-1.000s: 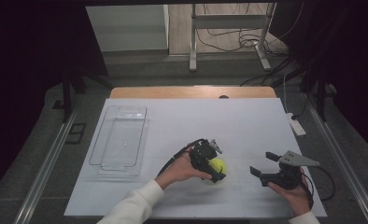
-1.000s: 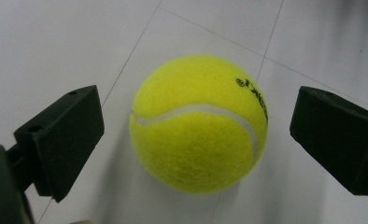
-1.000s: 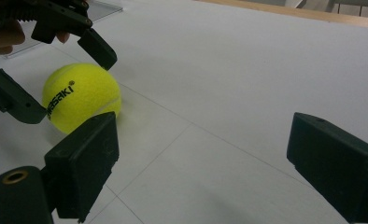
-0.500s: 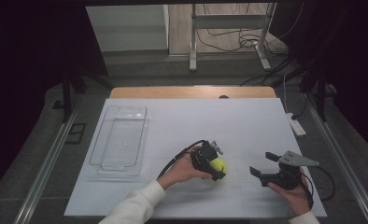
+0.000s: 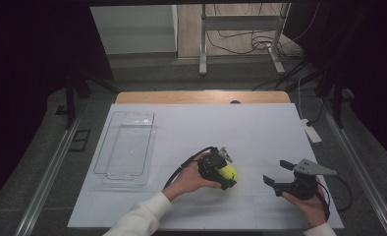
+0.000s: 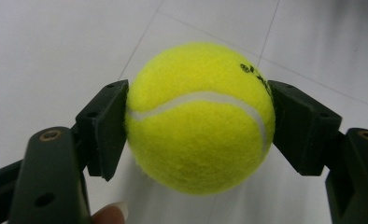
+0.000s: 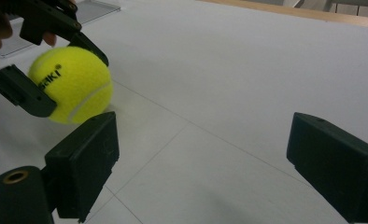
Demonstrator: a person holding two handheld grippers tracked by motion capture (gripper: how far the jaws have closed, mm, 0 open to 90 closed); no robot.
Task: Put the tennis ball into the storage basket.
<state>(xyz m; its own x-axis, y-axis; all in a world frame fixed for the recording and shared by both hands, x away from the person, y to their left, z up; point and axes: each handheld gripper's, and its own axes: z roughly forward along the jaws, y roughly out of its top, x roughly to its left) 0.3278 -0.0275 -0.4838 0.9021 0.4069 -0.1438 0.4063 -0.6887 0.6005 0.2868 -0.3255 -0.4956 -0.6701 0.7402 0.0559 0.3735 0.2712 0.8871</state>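
Left gripper [image 5: 227, 173]: your jaws have just been closing and now clamp the fuzzy yellow tennis ball [image 6: 200, 116] across its middle, low over the white table [image 5: 191, 128]. Lift it straight, keeping the squeeze even. Right gripper [image 5: 276, 174] stands apart, holding nothing.

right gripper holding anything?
No: the right gripper is open, with bare table between its jaws; the ball sits apart.

Right claw [image 7: 205, 163] gapes wide (left claw [image 7: 51, 70] clamps the tennis ball [image 7: 71, 84]).
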